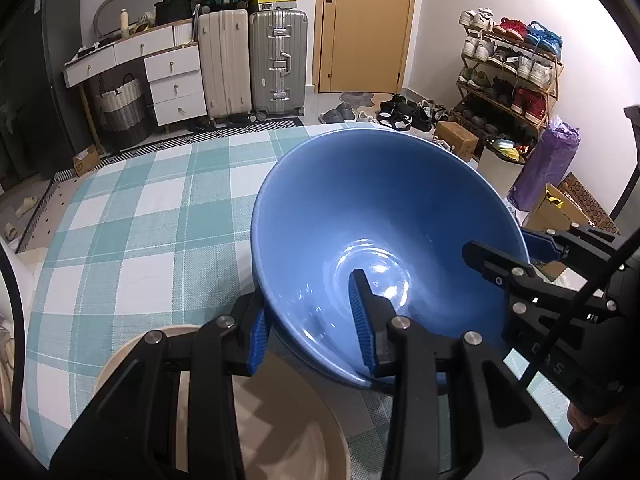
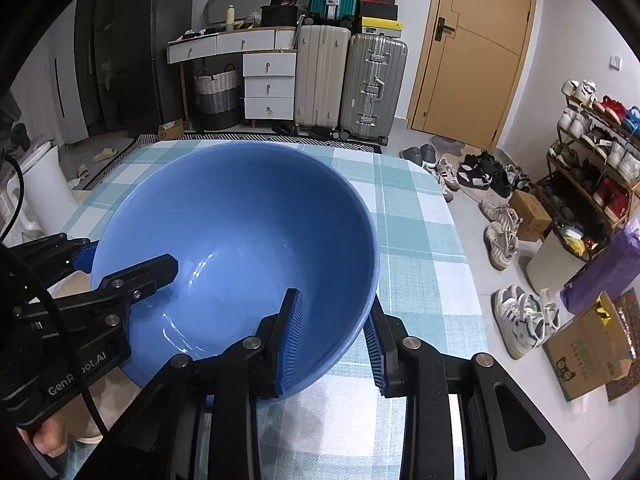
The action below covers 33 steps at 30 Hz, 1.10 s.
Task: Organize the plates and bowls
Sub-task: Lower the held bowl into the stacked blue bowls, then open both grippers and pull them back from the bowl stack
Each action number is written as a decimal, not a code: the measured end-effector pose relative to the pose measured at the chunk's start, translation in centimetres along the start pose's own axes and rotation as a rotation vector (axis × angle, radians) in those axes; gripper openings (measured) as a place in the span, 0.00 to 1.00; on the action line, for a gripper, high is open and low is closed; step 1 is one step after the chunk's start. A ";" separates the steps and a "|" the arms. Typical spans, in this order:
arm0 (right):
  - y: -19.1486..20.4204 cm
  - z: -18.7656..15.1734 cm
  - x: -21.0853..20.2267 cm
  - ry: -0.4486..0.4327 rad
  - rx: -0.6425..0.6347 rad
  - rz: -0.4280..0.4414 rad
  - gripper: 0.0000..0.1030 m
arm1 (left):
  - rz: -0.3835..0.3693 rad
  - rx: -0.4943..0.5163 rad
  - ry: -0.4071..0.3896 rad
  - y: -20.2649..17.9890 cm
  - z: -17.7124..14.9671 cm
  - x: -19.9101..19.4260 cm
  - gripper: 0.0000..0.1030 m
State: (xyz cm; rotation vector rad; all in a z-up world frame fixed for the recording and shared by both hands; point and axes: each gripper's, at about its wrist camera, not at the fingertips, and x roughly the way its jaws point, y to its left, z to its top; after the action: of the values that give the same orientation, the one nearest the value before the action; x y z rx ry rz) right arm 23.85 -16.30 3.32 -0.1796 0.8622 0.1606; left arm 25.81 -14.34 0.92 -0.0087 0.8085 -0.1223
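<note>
A large blue bowl [image 1: 360, 208] [image 2: 240, 216] hangs between both grippers over the checked tablecloth. My left gripper [image 1: 310, 326] is shut on the bowl's near wall, one pad inside and one outside; in the right wrist view it [image 2: 128, 260] grips the bowl's left rim. My right gripper [image 2: 332, 346] is shut on the wall on the opposite side, and in the left wrist view it [image 1: 508, 248] holds the right rim. A beige plate [image 1: 280, 420] lies on the table under the left gripper, partly hidden by its fingers and the bowl.
The table [image 1: 140, 220] [image 2: 420, 240] carries a teal and white checked cloth. Beyond it stand suitcases [image 1: 276, 60], a white drawer unit [image 2: 268, 84], a shoe rack [image 1: 508, 68], and shoes and cardboard boxes [image 2: 588, 344] on the floor at right.
</note>
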 end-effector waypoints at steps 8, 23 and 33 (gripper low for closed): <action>-0.4 -0.1 0.2 -0.004 -0.005 -0.014 0.29 | -0.033 -0.021 0.008 0.2 0.0 -0.2 0.32; -1.0 -0.4 -0.6 -0.004 0.009 -0.016 0.33 | -0.004 -0.050 0.032 2.5 -0.2 -1.2 0.41; -2.0 -0.2 -2.2 -0.023 0.060 0.051 0.68 | -0.076 -0.108 0.040 3.8 -0.1 -2.2 0.77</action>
State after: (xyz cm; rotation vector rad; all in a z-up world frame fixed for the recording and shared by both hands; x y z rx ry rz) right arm 22.73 -18.46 5.11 -0.0995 0.8485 0.1843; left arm 24.69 -10.30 2.21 -0.1396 0.8539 -0.1504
